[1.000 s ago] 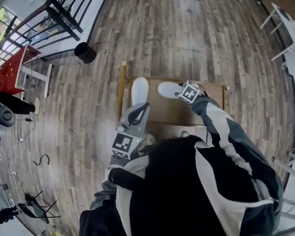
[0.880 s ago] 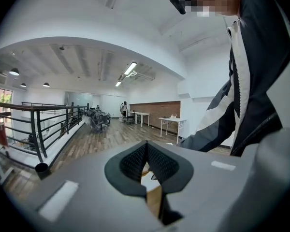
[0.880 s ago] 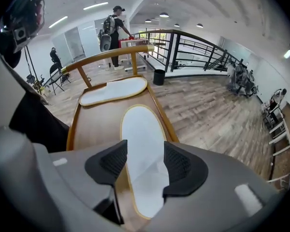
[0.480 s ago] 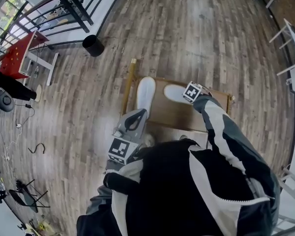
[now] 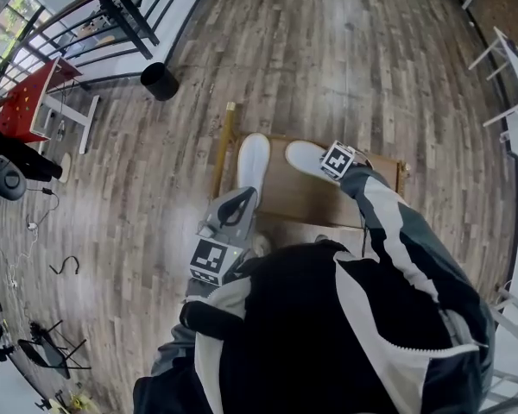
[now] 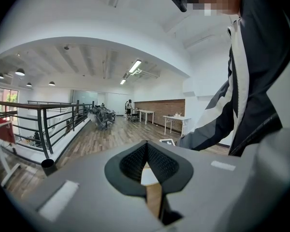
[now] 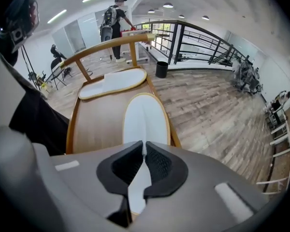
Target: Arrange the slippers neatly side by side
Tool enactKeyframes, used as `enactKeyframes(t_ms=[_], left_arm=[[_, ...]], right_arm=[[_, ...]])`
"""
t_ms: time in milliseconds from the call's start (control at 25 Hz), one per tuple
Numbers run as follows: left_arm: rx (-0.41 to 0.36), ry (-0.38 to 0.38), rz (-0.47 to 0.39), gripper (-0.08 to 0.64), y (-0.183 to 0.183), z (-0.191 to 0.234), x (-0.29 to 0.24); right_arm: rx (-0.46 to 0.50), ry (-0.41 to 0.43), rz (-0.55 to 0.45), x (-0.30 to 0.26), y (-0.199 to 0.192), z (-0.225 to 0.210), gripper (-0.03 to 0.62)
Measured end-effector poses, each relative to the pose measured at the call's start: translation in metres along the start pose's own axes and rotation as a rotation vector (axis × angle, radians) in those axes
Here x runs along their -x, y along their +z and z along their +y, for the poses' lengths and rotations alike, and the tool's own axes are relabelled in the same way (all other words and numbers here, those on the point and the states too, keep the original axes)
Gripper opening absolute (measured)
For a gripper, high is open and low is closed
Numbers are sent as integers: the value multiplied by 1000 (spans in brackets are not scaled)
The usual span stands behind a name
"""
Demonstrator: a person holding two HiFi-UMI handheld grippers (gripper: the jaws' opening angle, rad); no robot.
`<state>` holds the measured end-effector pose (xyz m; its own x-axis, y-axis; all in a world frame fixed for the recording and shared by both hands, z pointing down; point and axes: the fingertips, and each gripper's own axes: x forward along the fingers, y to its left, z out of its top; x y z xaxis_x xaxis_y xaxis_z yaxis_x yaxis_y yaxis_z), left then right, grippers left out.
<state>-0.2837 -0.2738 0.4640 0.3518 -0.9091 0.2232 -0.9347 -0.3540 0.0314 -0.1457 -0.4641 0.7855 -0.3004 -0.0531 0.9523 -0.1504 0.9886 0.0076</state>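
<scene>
Two white slippers lie on a low wooden table (image 5: 304, 198). The left slipper (image 5: 252, 162) points away from me. The right slipper (image 5: 302, 155) lies slanted, its toe towards the left one. My right gripper (image 5: 335, 160) points steeply down over the right slipper's heel end. In the right gripper view its jaws (image 7: 144, 151) have just been closing and now pinch that slipper's (image 7: 144, 117) white upper, which creases between them; the other slipper (image 7: 113, 82) lies beyond. My left gripper (image 5: 241, 200) is shut and empty, held nearly level at the table's near left edge (image 6: 146, 153).
A raised wooden rail (image 7: 111, 43) borders the table's left side. On the plank floor stand a black bin (image 5: 159, 81), a black railing (image 5: 125, 28), a red table (image 5: 24, 103) and white tables (image 5: 508, 54). A person (image 7: 113, 18) stands far off beyond the table.
The right gripper has sunk a little onto the right slipper's heel end. The left gripper has hardly shifted. Both slippers lie where they did.
</scene>
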Motion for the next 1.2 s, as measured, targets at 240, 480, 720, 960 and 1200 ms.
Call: enactKeyframes(t_ms=[240,480,720,960,1200], left_arm=[[81,-19,-40,12,2,13,-16],[121,-77,-59,12,14,15,-45],[110,-130,-92,12,32,4,-70],[80,-168,-91,11,37,-4,-85],[75,-163,-96,11,39,-6,-84]], right_arm=[[-137,-18,-259,73,27,17,18],[-266,-125,-634,188,65,35,20],[-334,-293,-898,279,66,62,21],[-383,-384,-971,318,51,81,21],[-424,-381,-967,317,40,87,23]])
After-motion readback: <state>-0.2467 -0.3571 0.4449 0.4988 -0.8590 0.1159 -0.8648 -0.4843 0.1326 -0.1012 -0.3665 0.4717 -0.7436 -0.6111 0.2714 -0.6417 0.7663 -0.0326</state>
